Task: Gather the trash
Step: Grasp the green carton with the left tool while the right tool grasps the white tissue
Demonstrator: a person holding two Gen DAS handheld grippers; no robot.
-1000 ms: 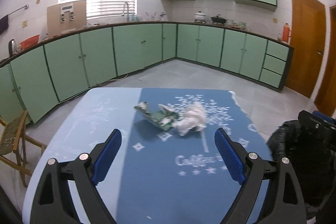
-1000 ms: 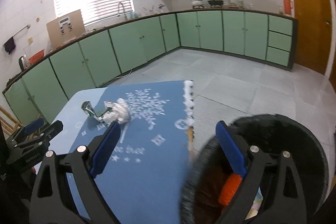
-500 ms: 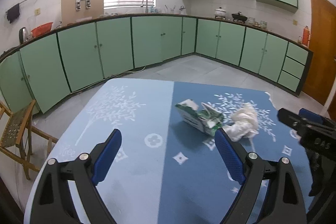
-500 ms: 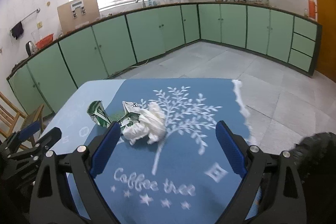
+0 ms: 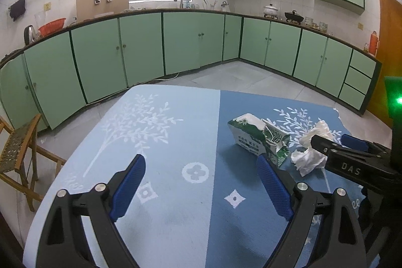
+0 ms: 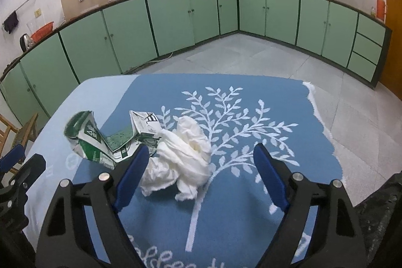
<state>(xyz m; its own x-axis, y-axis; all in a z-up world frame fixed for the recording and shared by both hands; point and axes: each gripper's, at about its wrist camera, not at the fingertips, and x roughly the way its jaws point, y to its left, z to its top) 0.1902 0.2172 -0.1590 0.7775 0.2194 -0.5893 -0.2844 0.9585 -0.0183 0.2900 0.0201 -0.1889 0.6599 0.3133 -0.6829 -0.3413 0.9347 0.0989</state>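
A crumpled white tissue point(image 6: 183, 155) lies on the blue patterned tablecloth point(image 6: 263, 102), touching a crushed green and white carton point(image 6: 100, 142) to its left. My right gripper point(image 6: 198, 172) is open and empty, its jaws standing just short of the tissue, one to each side. In the left wrist view the carton point(image 5: 258, 137) and the tissue point(image 5: 309, 155) lie to the right of my left gripper point(image 5: 201, 182), which is open and empty above the cloth. The right gripper point(image 5: 351, 150) shows there at the right edge, by the tissue.
A black bin bag's rim point(image 6: 377, 212) shows at the lower right, beside the table. A wooden chair point(image 5: 17, 155) stands left of the table. Green cabinets point(image 5: 176, 47) line the far walls across the tiled floor.
My right gripper swung left from over the black bin bag to the table and closed in on the tissue. My left gripper's view shifted left, so the trash sits further right.
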